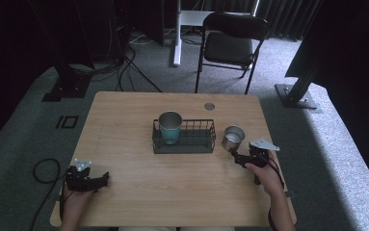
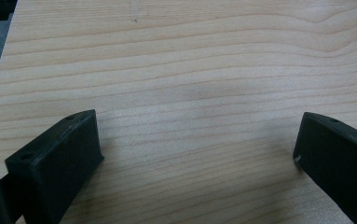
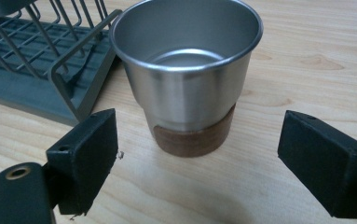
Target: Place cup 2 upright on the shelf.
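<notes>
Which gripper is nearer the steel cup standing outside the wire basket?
Right. The right gripper sits open just in front of the steel cup, jaws not touching it. The left gripper rests open near the table's front left corner, far away.

Wooden table (image 1: 138, 185), wire basket (image 1: 184, 143) near centre, steel cup (image 1: 232, 138) just beside it

No readable text, labels, numbers or signs anywhere.
</notes>
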Tool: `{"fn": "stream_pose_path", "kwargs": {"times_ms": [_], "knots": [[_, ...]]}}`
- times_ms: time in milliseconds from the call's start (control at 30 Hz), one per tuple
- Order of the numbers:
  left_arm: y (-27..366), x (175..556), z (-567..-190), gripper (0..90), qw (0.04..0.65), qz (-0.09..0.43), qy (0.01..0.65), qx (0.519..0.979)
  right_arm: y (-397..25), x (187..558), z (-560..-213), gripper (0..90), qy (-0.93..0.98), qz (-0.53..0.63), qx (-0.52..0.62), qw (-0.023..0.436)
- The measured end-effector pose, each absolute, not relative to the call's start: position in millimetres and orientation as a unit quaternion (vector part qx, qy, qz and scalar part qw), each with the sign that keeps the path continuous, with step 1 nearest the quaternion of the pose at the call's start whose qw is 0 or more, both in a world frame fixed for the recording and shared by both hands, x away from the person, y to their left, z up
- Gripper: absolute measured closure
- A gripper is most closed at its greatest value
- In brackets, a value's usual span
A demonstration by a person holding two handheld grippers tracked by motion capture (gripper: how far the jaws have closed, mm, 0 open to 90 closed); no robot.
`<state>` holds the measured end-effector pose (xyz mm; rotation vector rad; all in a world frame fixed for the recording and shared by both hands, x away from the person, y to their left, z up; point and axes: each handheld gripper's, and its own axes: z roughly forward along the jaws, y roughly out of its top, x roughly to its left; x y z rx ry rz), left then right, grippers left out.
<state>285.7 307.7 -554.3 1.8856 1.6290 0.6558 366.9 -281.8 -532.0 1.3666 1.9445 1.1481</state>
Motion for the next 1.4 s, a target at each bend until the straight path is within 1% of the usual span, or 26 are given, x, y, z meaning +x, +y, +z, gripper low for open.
{"fn": "stream_pose_path", "kwargs": {"times_ms": [1167, 1400], "knots": [[307.8, 285.8, -554.4, 1.2, 0.279, 0.244, 0.606, 0.703, -265.5, 396.7, -530.7, 11.9, 0.702, 0.451, 0.489, 0.254], [308.0, 285.9, -554.4, 1.1, 0.279, 0.244, 0.606, 0.704, -261.8, 401.8, -531.3, 11.9, 0.701, 0.452, 0.485, 0.264]]}}
